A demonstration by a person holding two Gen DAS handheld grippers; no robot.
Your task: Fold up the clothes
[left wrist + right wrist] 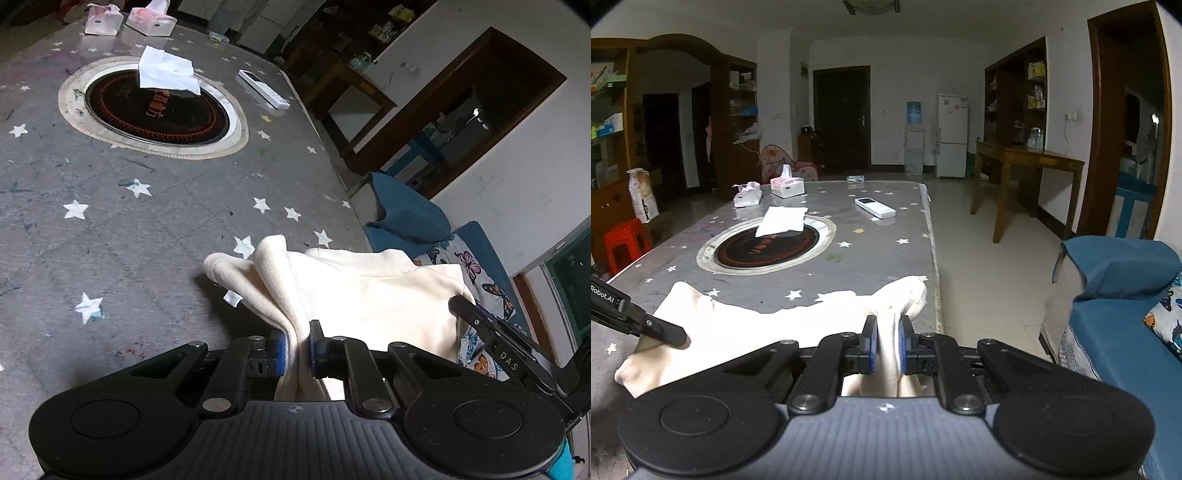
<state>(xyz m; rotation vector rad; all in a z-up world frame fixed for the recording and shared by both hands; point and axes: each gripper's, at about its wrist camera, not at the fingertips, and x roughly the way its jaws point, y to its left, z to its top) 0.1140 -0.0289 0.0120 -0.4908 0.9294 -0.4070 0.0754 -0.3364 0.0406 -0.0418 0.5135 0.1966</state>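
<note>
A cream garment [373,295] lies bunched at the near edge of the grey star-patterned table [129,221]. My left gripper [297,343] is shut on a fold of it, the cloth pinched between the blue pads. The right gripper shows in this view as a black finger [469,308] on the garment's right edge. In the right wrist view the same garment [768,328] stretches across the table's near corner. My right gripper [887,343] is shut on a bunched end of it. The left gripper's black finger [661,332] presses on the cloth at the left.
A round black hotplate [764,245] is set into the table [879,266], with a white tissue [783,219] on it. A white remote [875,206] and two tissue packs [786,184] lie farther back. A blue sofa [1119,295] stands right of the table; tiled floor lies between.
</note>
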